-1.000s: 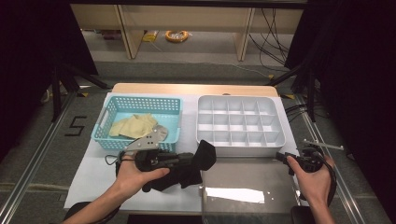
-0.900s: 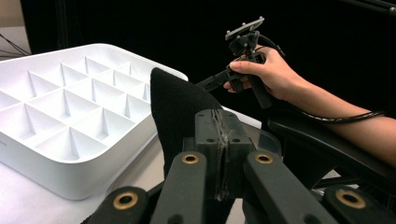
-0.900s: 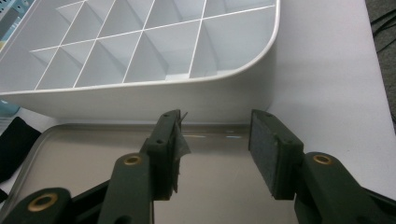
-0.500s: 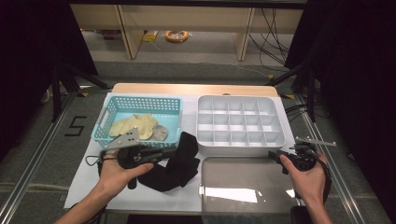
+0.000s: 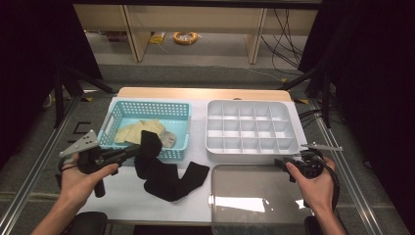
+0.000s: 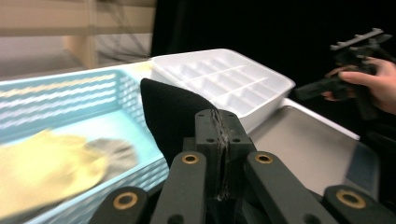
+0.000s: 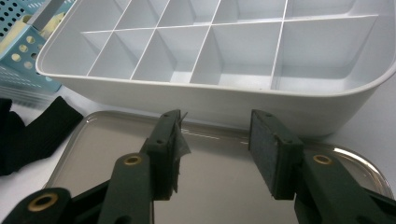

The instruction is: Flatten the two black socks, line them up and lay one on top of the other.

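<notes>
While the left gripper is pinched tight on one end of a black sock, the rest of that sock trails across the white table, so it's only half lifted. In the left gripper view you can see the jaws squeezed together with a flap of black fabric sticking up above them, so it's a real grip.

That held end sits right at the front edge of the turquoise basket, which has some yellowish cloth pieces and a grey one lying in it. Can't say for sure whether the black fabric is one sock folded over or a pair lying together; it reads as a bunched dark heap between the basket and the metal tray.

The right gripper is doing nothing much: its jaws stand apart with nothing between them, hanging over the far edge of the tray, just in front of the white divided organizer box. Every compartment I can see in that box is bare.

So progress-wise, I'd call this early days. My guess is the socks are meant to end up sorted into the box, and nothing's in there yet. What's left: get the sock fully off the table, probably bring the other gripper in to help fold or roll it, then tuck it into a compartment. The stuff in the basket looks untouched.
</notes>
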The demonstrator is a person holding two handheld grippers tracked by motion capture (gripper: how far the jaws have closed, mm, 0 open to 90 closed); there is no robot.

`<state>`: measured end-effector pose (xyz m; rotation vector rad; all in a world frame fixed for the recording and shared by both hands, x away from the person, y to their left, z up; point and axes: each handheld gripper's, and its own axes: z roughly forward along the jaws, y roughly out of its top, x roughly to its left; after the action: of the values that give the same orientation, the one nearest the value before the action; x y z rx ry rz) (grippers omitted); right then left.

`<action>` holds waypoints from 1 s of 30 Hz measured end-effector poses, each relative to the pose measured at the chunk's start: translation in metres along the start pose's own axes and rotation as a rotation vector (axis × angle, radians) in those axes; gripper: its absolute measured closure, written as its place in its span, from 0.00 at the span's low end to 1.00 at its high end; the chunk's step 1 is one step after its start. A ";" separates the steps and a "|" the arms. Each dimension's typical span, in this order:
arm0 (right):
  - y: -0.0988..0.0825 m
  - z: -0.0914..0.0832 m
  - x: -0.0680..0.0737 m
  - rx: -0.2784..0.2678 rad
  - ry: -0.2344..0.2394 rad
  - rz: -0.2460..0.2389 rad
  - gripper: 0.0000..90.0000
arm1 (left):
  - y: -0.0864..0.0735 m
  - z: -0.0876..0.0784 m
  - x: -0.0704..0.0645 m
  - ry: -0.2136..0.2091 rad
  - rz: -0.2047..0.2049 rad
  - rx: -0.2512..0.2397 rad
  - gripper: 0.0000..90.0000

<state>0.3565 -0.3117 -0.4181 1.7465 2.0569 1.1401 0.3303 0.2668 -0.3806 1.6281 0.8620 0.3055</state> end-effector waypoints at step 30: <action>-0.002 0.000 -0.001 0.002 0.027 0.009 0.61 | -0.032 0.022 0.016 0.096 0.022 0.468 0.96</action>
<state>0.3555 -0.3128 -0.4202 1.7520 2.0683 1.1710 0.3437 0.2624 -0.4200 2.0691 1.0431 0.2063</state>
